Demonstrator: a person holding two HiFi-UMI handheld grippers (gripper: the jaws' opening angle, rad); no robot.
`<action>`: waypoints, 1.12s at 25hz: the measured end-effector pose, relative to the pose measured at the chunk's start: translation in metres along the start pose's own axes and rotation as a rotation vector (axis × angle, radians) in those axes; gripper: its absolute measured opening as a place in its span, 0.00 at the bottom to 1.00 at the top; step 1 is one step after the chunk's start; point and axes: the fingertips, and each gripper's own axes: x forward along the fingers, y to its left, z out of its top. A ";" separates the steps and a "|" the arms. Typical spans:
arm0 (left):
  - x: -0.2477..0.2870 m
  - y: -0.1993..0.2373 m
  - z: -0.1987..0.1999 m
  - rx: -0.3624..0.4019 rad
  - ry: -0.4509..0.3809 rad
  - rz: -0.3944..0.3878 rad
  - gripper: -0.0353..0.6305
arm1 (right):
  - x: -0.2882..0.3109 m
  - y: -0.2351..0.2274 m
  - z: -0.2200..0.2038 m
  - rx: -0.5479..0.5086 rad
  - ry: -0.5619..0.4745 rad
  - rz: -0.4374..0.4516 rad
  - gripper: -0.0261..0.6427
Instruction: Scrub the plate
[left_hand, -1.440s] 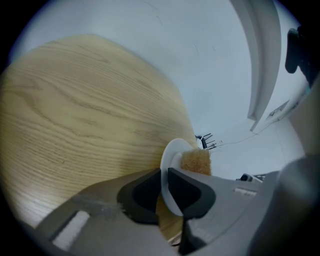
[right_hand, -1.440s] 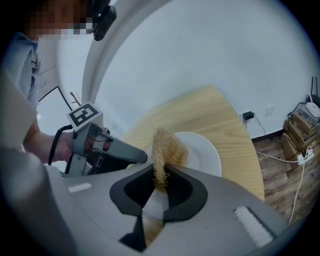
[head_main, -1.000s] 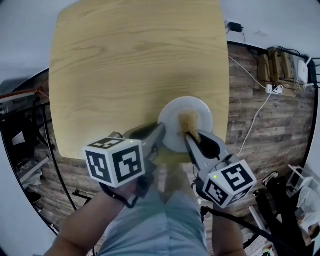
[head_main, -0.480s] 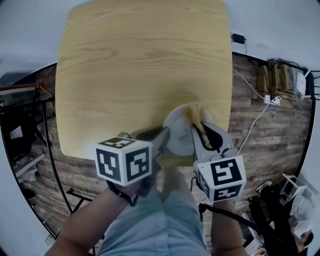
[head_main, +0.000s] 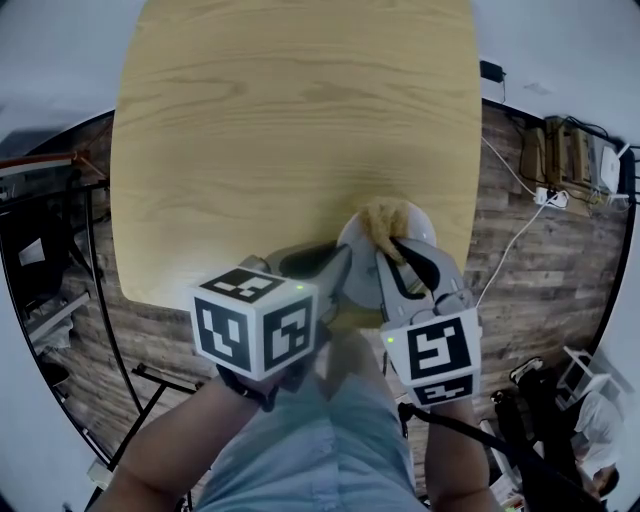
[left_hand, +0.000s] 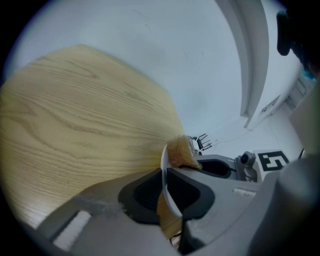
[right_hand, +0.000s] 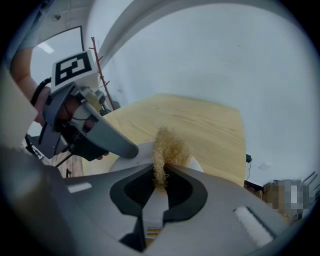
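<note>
since the left gripper has its two jaws closed onto the near rim of the round white ceramic plate, one pad on each face, the plate is pinned by its edge only. right gripper jaws are pressed together on the lower end of a tan, fibrous, loofah-like scrubber, and its free tuft sticks out past the tips onto the plate's far part. the plate sits at the near right edge of the light wooden table, close to the person's body. whether it lies flat or is tipped up off the wood can't be told.

handling, as a judgement: the plate looks stiff, smooth and glazed, so likely slippery in a rim pinch and breakable if it slides off the near edge. a firm hold on the rim, opposite the side being rubbed, seems the best place. the scrubber looks light, soft and springy, it squashes between the pads, so gripping it low down and leaving the bushy end free suits it. pushing hard could twist the plate out of the left jaws.
</note>
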 end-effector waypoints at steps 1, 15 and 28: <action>0.000 0.000 0.000 -0.005 -0.001 0.000 0.13 | 0.000 0.004 0.000 -0.011 0.003 0.010 0.11; -0.009 0.005 0.001 -0.005 -0.034 0.013 0.13 | -0.011 0.045 -0.015 0.040 -0.020 0.081 0.11; -0.004 0.000 0.010 0.075 -0.071 0.079 0.14 | -0.034 0.077 -0.038 0.158 -0.067 0.239 0.11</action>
